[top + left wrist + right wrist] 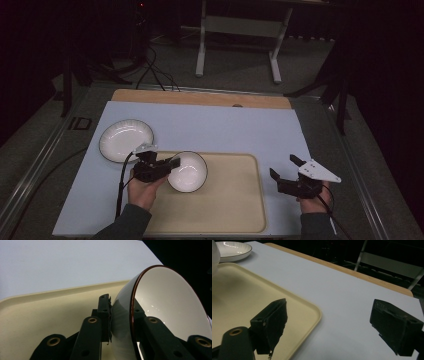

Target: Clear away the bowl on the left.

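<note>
Left gripper [172, 162] clamped shut; right gripper [283, 167] apparently idle, jaws wide apart.

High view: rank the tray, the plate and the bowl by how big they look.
1. Tray, by far the largest.
2. Plate.
3. Bowl, a little smaller across than the plate. The left gripper holds it tilted by its rim, so the gap between those two is unsure.

plate: shallow white ceramic plate with dark rim [126, 139], left of centre, on the mat, just off the tray's upper-left corner
mat: pale blue rectangular table mat [225, 127], mid-frame
table edge: light wooden strip [200, 97] along the mat's top
frame: white metal stand [240, 30], top centre
cables: black cables [152, 70], upper left floor
</note>
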